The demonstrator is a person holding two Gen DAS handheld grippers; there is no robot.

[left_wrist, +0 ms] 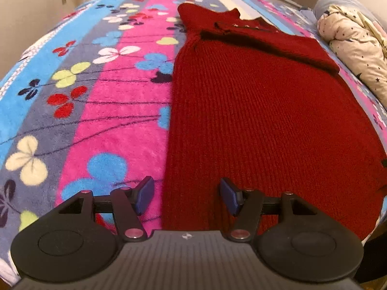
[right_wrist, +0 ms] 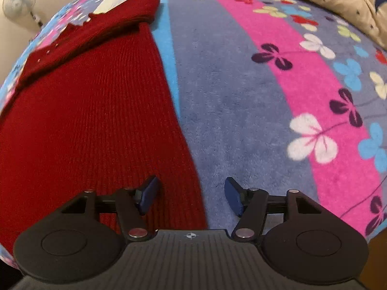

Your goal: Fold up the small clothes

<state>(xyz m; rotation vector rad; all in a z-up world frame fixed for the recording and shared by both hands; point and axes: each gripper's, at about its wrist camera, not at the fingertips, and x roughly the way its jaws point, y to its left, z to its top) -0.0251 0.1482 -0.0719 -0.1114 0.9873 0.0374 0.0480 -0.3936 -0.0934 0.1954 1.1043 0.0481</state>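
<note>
The dark red ribbed knit sweater (left_wrist: 254, 111) lay flat on the bed, its body spread smooth and its hem nearest both cameras. Its sleeves were folded across the chest near the collar, where a few small pale studs showed. Its long side edges ran fairly straight toward the collar.

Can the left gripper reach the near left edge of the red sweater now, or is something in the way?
Probably yes. The left gripper is open, its jaws straddling the red sweater edge on the blanket; nothing lies between.
</note>
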